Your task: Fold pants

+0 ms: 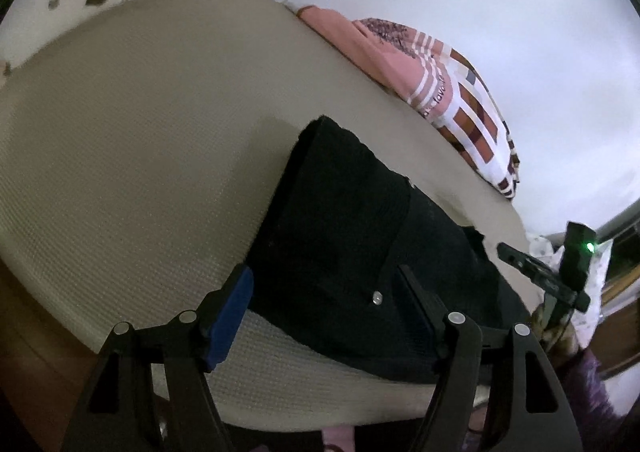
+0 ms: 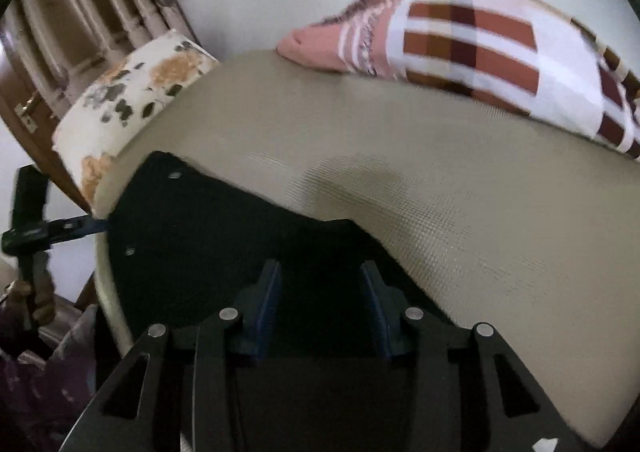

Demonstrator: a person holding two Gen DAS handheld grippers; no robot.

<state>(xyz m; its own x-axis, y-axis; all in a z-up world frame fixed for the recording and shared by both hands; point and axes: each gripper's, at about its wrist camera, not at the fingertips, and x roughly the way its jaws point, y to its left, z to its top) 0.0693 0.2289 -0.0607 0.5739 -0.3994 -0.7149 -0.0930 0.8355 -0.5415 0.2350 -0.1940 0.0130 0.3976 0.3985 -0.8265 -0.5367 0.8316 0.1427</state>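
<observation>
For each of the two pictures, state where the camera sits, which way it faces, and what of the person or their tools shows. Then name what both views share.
Left wrist: on the left gripper, looking down over black pants on a beige mat; the right gripper shows at right.
Right wrist: on the right gripper, facing the pants; the left gripper and a hand show at left.
Shared: pants, mat, plaid blanket, floral cushion.
</observation>
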